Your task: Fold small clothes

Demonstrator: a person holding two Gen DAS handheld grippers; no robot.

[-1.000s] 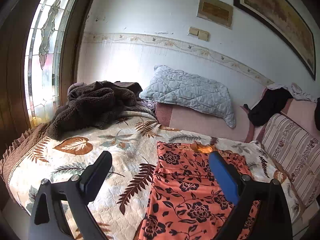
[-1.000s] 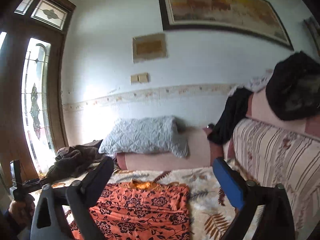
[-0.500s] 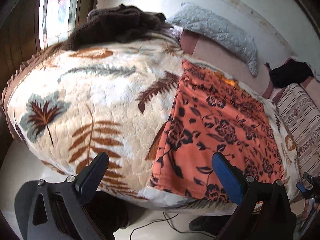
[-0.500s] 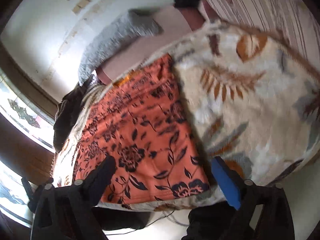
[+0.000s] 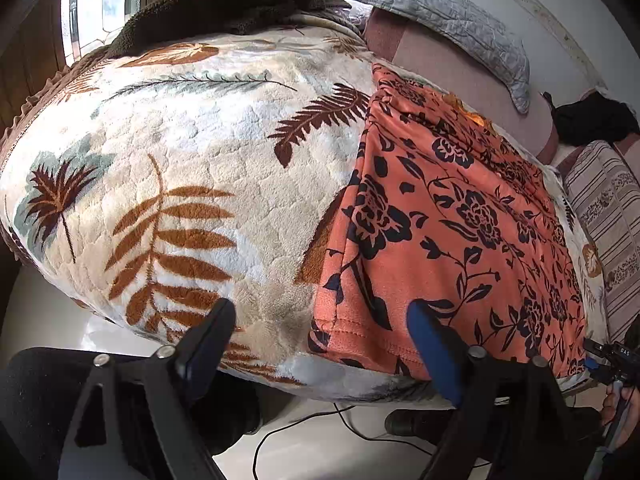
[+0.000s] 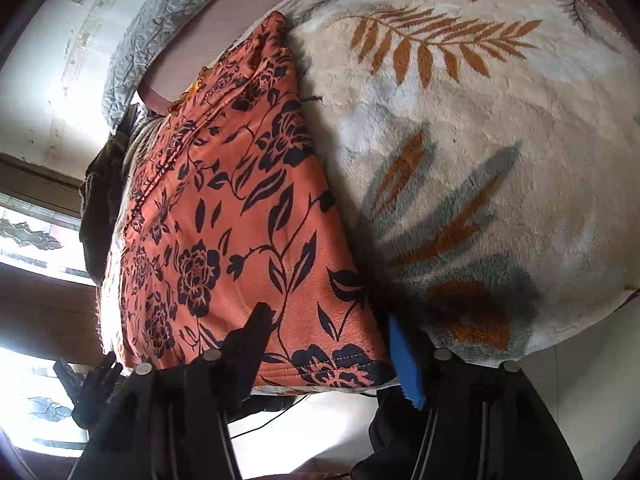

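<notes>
An orange floral garment (image 5: pixel 452 216) of soft fabric lies flat on the plush leaf-print blanket (image 5: pixel 192 184), hem at the blanket's near edge. Left gripper (image 5: pixel 320 340) and right gripper (image 6: pixel 328 344) fingers stand apart, straddling the hem corners.

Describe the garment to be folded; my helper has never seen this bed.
A cream leaf-print blanket covers the bed. The garment lies flat on it, its hem at the near edge between the two tools. It alone is orange with black flowers; the dark brown heap by the window is plain.
</notes>
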